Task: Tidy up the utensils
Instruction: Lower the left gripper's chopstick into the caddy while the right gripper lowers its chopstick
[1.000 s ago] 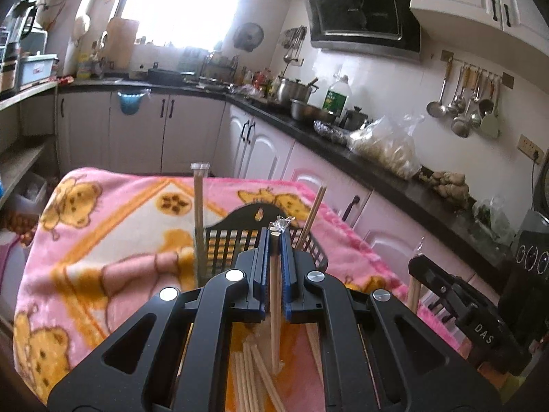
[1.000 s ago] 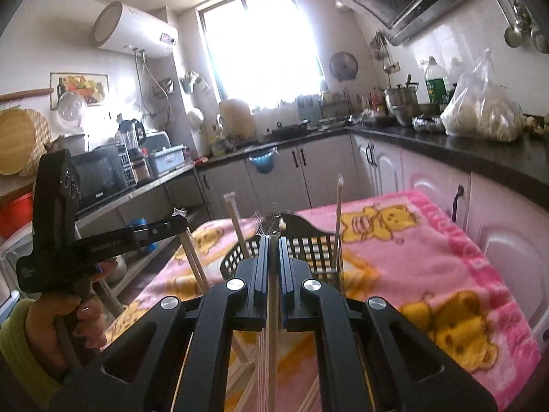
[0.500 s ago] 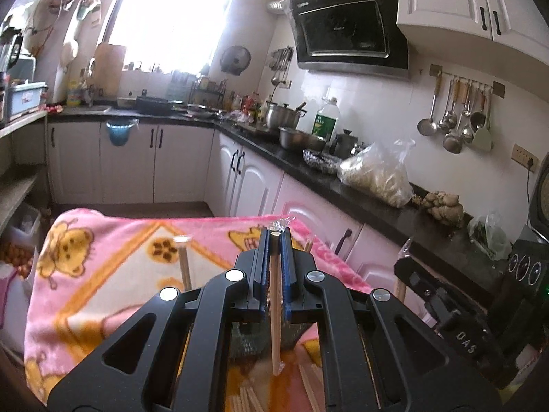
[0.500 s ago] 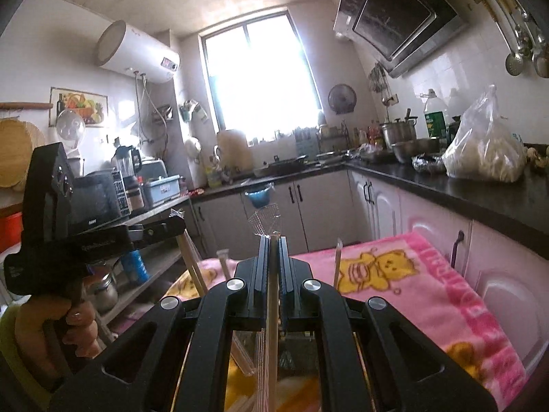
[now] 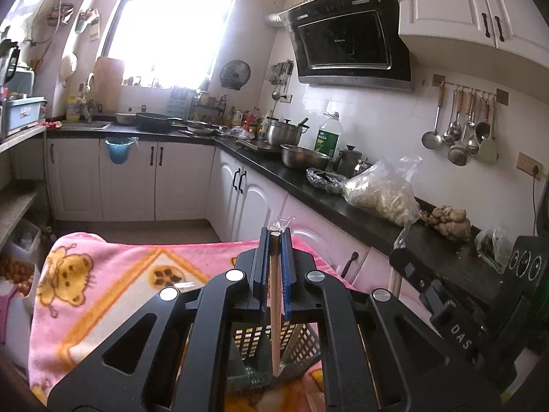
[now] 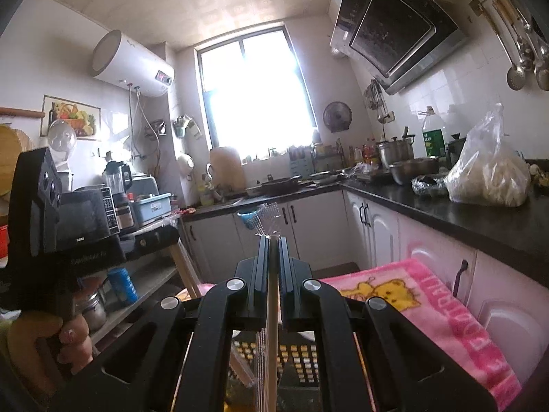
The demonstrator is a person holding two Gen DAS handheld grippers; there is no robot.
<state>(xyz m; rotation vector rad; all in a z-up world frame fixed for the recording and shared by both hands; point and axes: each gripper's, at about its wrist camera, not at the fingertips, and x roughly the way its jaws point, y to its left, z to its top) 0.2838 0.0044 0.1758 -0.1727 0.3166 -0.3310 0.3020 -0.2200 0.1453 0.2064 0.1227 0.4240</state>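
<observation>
My left gripper is shut on a wooden chopstick that hangs down over a black perforated basket on the pink blanket. A scrap of clear wrapper sticks out above the pads. My right gripper is likewise shut on a chopstick above the same basket. In the left wrist view the right gripper shows at the right with its chopstick. In the right wrist view a hand holds the left gripper, from which a chopstick hangs.
A black countertop with pots, an oil bottle and a plastic bag runs along the right wall above white cabinets. Ladles hang on the wall. Shelves with appliances stand at the left.
Both grippers have risen with their chopsticks still held. The basket and blanket have slid down in both views, and the loose chopsticks on the blanket have dropped out of sight.
</observation>
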